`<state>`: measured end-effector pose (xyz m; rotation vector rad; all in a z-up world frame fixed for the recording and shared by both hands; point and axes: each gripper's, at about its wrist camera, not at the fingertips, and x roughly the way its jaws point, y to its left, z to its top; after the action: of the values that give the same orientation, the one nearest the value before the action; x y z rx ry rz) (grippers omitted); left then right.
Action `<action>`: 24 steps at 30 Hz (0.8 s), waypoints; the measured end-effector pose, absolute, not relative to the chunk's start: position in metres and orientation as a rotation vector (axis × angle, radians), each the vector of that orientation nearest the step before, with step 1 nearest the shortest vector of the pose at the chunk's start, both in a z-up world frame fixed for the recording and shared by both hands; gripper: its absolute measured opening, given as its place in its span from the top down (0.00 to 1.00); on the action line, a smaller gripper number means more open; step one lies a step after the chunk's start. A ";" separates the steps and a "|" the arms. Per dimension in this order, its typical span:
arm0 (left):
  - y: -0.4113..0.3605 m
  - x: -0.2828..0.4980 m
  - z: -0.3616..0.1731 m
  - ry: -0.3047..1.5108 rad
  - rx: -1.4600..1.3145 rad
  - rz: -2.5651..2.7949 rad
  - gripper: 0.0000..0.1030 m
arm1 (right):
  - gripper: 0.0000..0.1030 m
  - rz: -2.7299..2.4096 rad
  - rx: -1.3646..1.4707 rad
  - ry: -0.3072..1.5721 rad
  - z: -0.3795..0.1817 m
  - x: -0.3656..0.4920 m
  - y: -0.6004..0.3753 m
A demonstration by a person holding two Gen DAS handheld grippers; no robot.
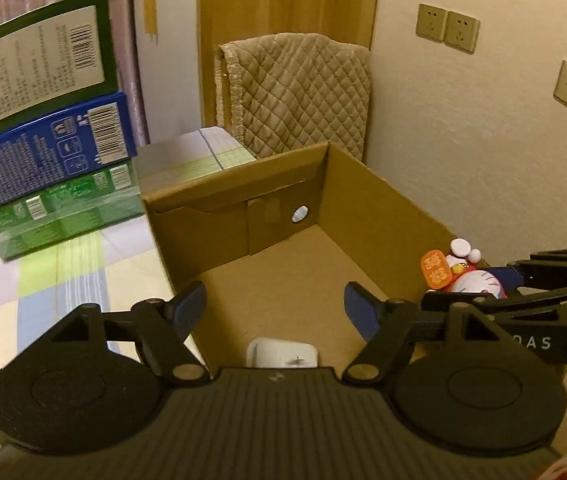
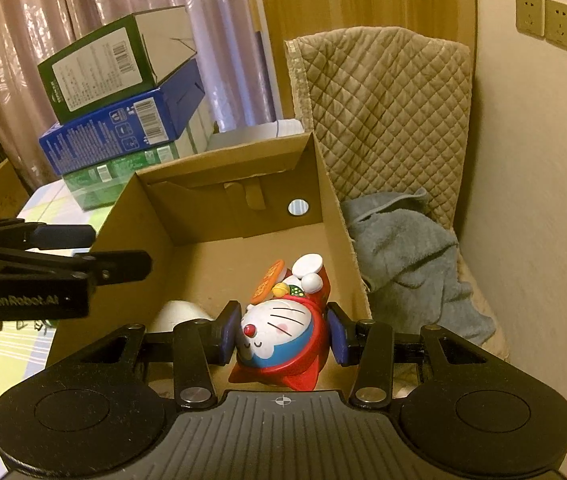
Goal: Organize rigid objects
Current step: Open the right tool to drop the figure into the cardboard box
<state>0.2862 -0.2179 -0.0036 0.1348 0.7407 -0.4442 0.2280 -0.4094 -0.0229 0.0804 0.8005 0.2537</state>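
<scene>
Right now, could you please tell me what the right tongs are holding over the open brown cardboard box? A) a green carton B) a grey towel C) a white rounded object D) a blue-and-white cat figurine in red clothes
D: in the right wrist view the right tongs have both blue pads pressed against the blue-and-white cat figurine in red clothes, above the open brown cardboard box.

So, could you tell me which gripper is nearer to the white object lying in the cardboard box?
Left. The left gripper hangs open right above the white object, while the right gripper is off to one side, shut on the cat figurine.
</scene>
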 end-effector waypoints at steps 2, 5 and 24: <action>-0.214 0.285 -0.003 0.740 0.137 -0.441 0.30 | 0.59 0.251 0.083 0.802 -0.023 0.228 -0.410; -0.209 0.282 -0.001 0.742 0.135 -0.433 0.30 | 0.59 0.252 0.091 0.805 -0.024 0.226 -0.410; -0.204 0.271 0.002 0.736 0.125 -0.435 0.30 | 0.59 0.260 0.091 0.804 -0.022 0.224 -0.402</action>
<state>0.2708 -0.2036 0.0025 0.1246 0.7356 -0.4354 0.2244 -0.4022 -0.0220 0.0908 0.8036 0.2595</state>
